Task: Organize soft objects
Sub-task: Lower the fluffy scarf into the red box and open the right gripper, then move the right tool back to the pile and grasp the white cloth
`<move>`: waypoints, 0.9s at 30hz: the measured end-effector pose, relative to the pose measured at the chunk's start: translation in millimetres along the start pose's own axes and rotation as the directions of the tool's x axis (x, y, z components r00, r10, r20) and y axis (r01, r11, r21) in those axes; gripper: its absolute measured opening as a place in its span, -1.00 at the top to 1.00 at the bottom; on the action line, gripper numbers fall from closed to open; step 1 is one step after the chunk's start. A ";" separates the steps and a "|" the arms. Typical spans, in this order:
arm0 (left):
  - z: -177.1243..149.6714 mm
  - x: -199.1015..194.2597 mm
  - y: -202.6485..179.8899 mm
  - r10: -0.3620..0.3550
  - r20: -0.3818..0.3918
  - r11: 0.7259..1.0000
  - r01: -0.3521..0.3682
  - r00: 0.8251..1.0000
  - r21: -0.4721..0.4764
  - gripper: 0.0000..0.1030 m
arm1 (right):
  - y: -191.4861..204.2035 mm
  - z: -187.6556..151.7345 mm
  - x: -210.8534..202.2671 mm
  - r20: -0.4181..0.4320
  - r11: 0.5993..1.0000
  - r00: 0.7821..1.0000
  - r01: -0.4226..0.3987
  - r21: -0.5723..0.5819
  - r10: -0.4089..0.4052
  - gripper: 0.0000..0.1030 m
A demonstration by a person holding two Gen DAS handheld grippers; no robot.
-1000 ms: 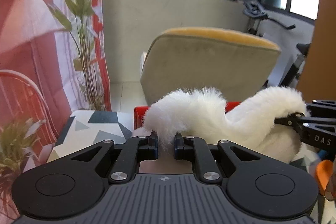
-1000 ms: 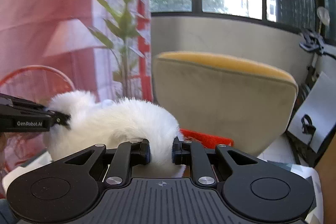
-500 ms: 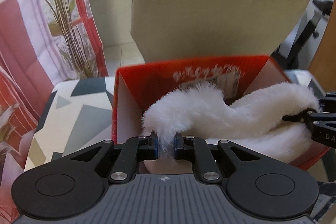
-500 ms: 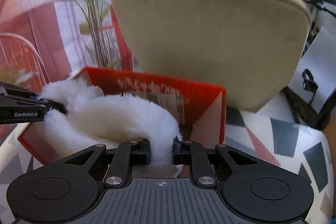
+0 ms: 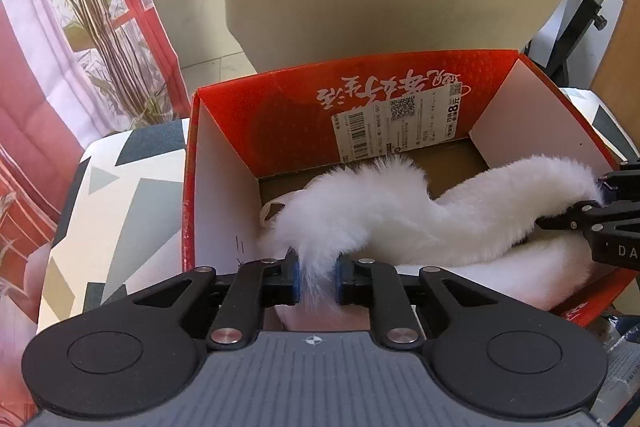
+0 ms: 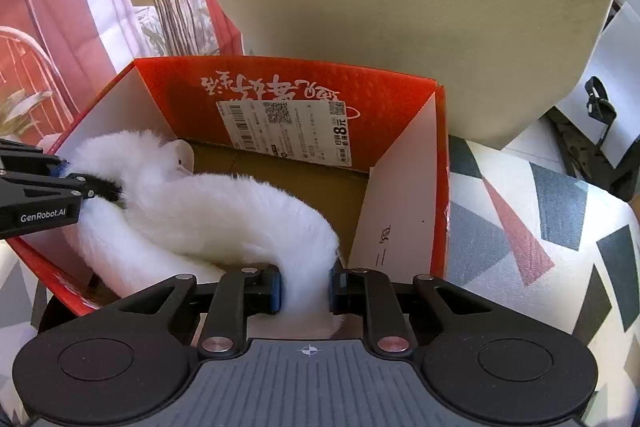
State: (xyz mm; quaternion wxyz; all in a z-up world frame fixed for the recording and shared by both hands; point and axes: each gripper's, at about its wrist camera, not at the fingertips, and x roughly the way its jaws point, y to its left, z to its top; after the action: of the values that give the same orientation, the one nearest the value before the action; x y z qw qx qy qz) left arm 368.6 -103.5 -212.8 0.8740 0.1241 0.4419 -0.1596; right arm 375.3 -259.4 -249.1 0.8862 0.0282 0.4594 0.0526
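Both grippers, left [image 5: 317, 279] and right [image 6: 306, 289], jaws just loosening, lowered white fur [image 5: 400, 215] into red box [image 5: 280, 115]

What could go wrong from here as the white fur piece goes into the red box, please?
1. The fur sits between both grippers' pads, whose jaws have just been opening; long pile could snag on the left gripper or right gripper and lift out on withdrawal.
2. The near end drapes at the box front edge, so it may spill over.
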 end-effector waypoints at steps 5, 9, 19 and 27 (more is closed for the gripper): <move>2.2 -11.1 4.5 0.006 0.033 1.000 -0.006 0.999 -0.015 0.02 | 1.2 1.3 -8.7 0.026 1.000 1.000 0.014 0.008 -0.014 0.23; 1.1 -29.2 10.5 -0.020 0.062 0.999 0.022 0.998 -0.039 -0.01 | -3.6 2.0 -24.2 0.059 0.999 0.998 0.001 0.040 -0.004 0.23; -38.0 -99.8 12.8 -0.085 0.184 0.982 0.113 0.979 -0.150 -0.01 | -16.1 -32.8 -95.0 0.152 0.991 0.987 -0.071 0.110 0.054 0.21; -88.5 -118.5 4.7 -0.115 0.185 0.973 0.148 0.976 -0.178 0.00 | -8.6 -95.9 -141.8 0.262 0.988 0.965 -0.047 0.147 0.007 0.21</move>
State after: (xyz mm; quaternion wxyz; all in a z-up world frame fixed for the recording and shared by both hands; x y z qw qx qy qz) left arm 239.3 -47.4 -167.4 0.9043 -0.0045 0.3848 -0.1845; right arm 216.3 -284.6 -190.2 0.9333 0.1085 0.3414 0.0253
